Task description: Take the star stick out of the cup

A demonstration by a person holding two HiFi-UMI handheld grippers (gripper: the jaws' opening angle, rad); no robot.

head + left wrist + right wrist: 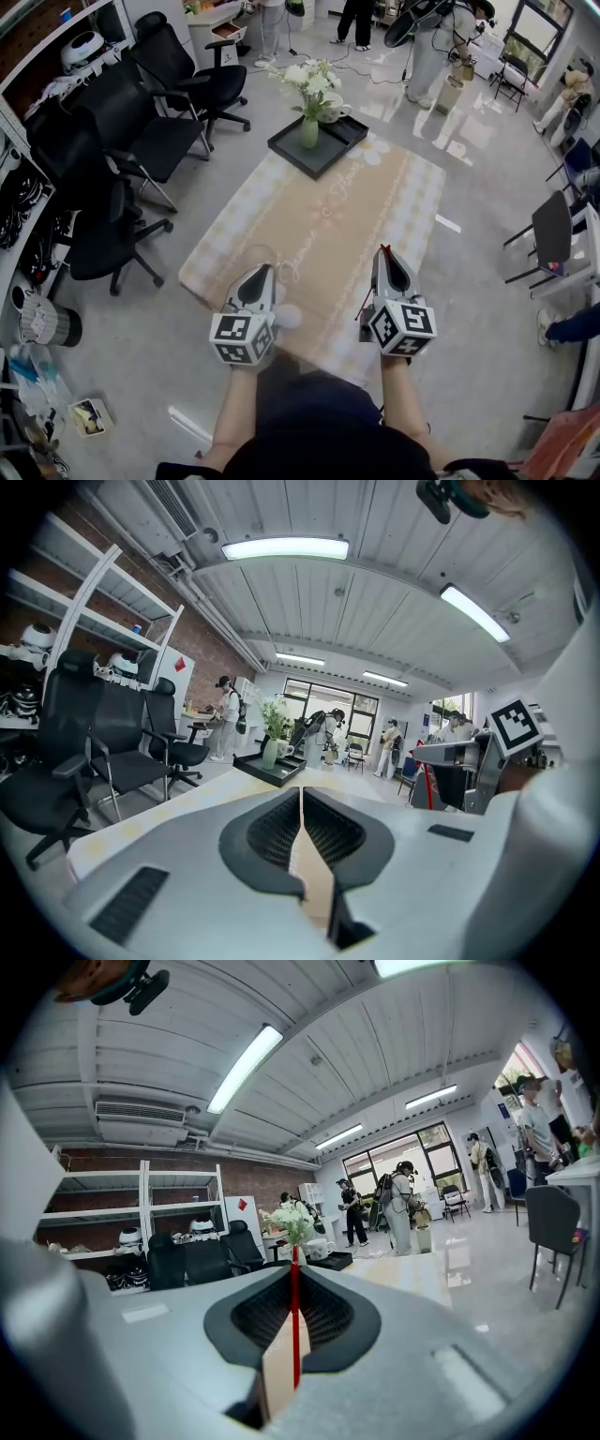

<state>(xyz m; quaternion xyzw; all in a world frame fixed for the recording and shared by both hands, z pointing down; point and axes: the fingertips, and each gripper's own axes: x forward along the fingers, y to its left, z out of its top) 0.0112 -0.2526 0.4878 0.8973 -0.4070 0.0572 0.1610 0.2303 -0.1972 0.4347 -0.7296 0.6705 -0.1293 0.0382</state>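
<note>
My right gripper (384, 253) hovers over the near end of the cloth-covered table (319, 211), shut on a thin red stick (294, 1335) that runs up between its pads. In the left gripper view the same stick (427, 778) slants down beside the right gripper. No star end shows. The white cup (335, 110) stands on a black tray (286, 145) at the table's far end, well ahead of both grippers. My left gripper (265, 272) hangs level with the right one, about a hand's width to its left. Its jaws are shut with nothing between them (301, 794).
A green vase of white flowers (309, 127) stands on the tray beside the cup. Black office chairs (141, 141) line the table's left side and another chair (553, 230) sits to the right. People stand at the far end of the room.
</note>
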